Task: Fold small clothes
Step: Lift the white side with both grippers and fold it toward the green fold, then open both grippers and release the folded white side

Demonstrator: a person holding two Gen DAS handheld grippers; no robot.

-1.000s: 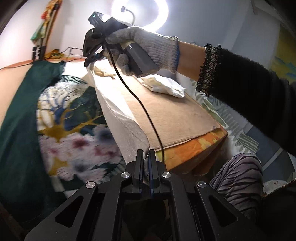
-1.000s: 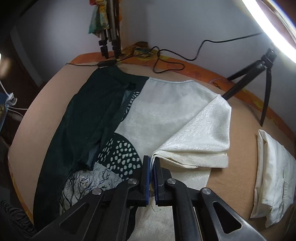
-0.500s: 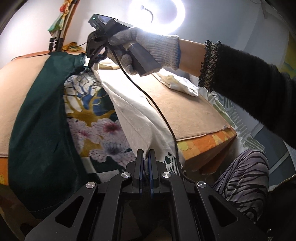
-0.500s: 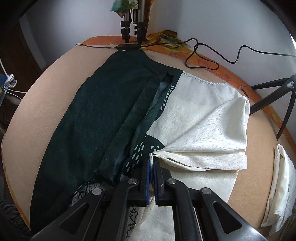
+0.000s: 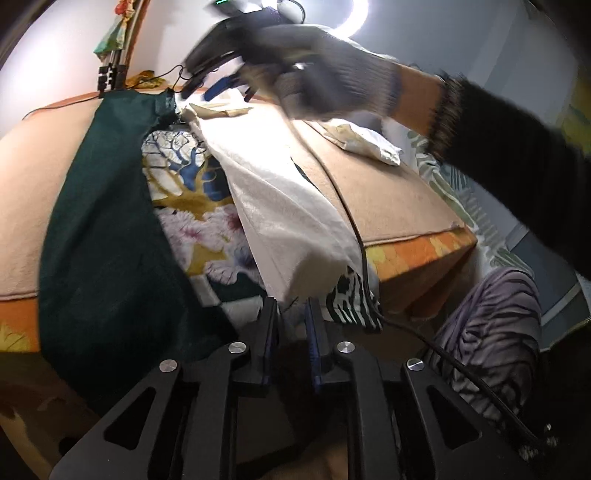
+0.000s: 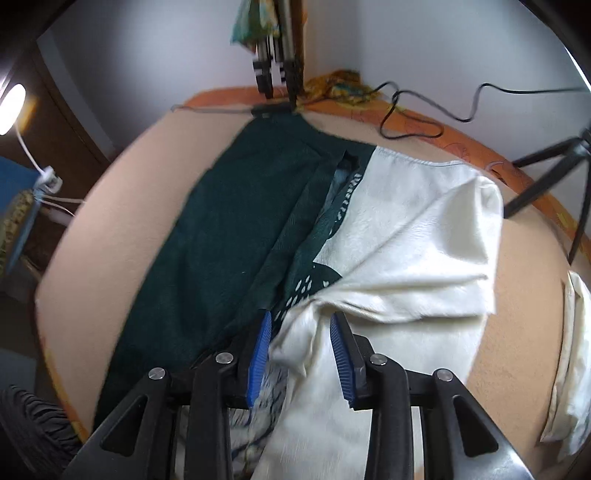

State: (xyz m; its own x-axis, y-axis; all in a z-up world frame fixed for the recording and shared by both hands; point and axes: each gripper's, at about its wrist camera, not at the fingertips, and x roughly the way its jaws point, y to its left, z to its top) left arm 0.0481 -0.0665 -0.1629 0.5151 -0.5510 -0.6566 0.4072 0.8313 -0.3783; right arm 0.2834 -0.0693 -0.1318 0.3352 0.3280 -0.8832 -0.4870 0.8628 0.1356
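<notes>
Cream fabric [image 6: 406, 236] lay closest to both cameras: the pale side of a printed garment, turned over lengthwise onto itself across the tan table [image 6: 122, 192]. At the near end, the left gripper [image 5: 291, 325] had its jaws opening, a small gap between the pads, with the cloth's corner hanging just in front of them and seemingly no longer pinched. At the far end, the right gripper [image 6: 301, 343] also had its jaws opening, spread wider, the gathered cream edge lying loose between the blue pads [image 6: 260, 343] without being pressed.

By my reading, one lengthwise fold had just been laid and let go. The dark green part [image 6: 221, 229] of the garment still lay flat and uncovered beside it, so further folds remained. A cream piece [image 6: 569, 354] already folded sat well apart near the table's right edge, suggesting one item was done.

Only the left wrist view showed the floral print [image 5: 207, 221] on the garment's face, the gloved hand [image 5: 332, 74] carrying the right gripper (blurred), and the ring light [image 5: 360, 14] behind. Only the right wrist view showed the tripod [image 6: 546, 177] and the loose cable [image 6: 413, 110] at the table's far rim.
</notes>
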